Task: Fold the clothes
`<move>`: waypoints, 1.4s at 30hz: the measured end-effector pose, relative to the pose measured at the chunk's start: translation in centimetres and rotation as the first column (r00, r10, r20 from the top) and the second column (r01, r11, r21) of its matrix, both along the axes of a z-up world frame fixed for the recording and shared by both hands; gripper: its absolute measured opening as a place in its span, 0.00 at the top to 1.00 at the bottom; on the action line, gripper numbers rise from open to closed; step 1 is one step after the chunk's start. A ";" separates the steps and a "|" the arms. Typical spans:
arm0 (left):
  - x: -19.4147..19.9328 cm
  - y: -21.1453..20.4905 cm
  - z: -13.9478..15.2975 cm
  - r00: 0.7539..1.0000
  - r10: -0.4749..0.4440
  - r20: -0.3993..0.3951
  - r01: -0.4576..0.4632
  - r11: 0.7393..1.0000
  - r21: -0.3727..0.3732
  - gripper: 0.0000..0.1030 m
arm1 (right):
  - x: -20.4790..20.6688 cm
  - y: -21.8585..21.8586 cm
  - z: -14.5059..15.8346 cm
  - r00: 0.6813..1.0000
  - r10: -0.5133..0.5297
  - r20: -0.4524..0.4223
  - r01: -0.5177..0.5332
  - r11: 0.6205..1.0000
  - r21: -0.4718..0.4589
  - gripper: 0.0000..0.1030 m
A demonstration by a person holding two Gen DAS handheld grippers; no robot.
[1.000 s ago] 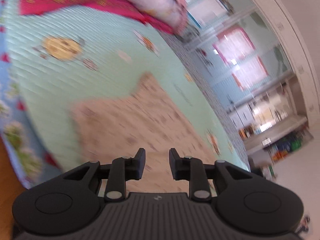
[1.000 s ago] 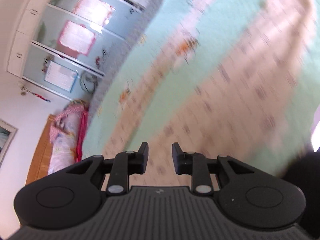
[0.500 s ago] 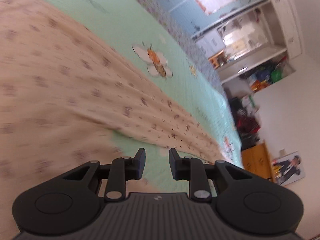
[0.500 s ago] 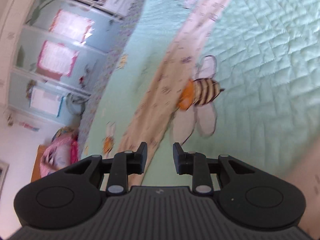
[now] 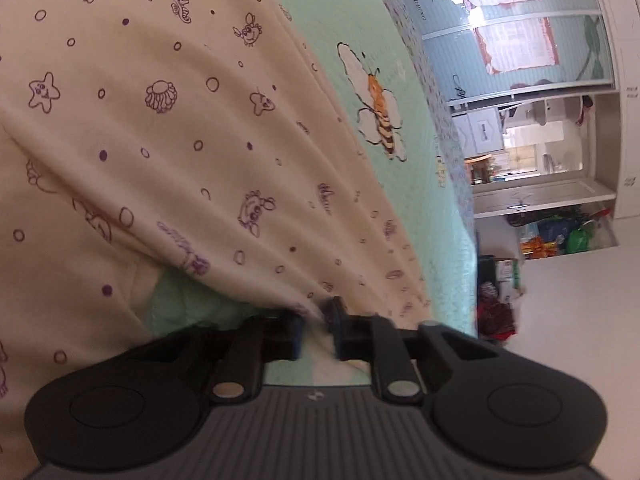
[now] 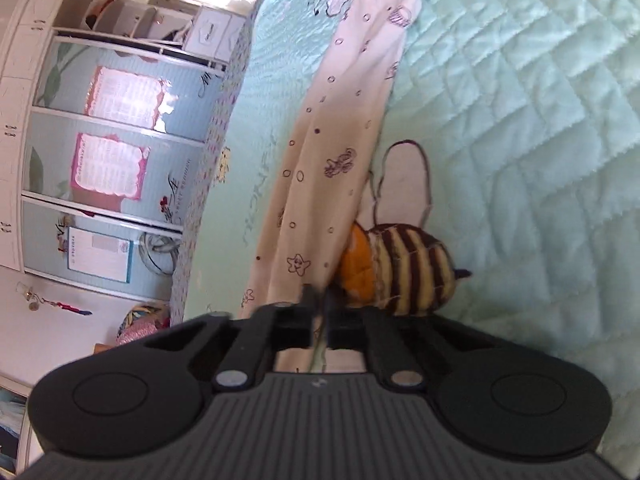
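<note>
A cream garment (image 5: pixel 168 128) with purple sea-creature prints lies spread on a mint green quilted bedspread (image 5: pixel 320 8). My left gripper (image 5: pixel 318 320) is shut on a bunched edge of the garment, and folds fan out from the grip. In the right wrist view a long narrow part of the same garment (image 6: pixel 320 152) runs away across the bedspread (image 6: pixel 520 120). My right gripper (image 6: pixel 318 312) is shut on its near end, next to an embroidered bee (image 6: pixel 404 272).
Another embroidered bee (image 5: pixel 380 116) sits on the bedspread beyond the garment. Blue sliding wardrobe doors with pink posters (image 6: pixel 108 148) and shelves (image 5: pixel 540 184) stand past the bed's far edge. Bags and clutter (image 5: pixel 560 236) lie on the floor.
Both grippers have come down low onto the garment and closed on its fabric. One second ago both were open and higher above the bed.
</note>
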State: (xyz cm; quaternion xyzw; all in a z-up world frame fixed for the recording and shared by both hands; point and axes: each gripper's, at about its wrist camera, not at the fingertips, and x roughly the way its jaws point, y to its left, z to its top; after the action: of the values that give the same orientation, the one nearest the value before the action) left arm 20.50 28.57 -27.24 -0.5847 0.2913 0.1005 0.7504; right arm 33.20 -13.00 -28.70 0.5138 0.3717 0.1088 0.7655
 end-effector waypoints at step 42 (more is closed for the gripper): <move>-3.3 -2.3 1.2 0.981 -0.193 -0.021 0.194 0.972 0.131 0.96 | 2.6 -18.3 4.5 0.927 -0.316 0.202 0.368 0.871 -0.325 0.91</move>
State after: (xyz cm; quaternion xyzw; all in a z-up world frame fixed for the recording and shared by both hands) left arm 17.22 26.25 -26.08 -0.5020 0.3427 0.0484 0.7926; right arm 35.82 -31.29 -24.22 0.4149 0.2327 -0.0617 0.8774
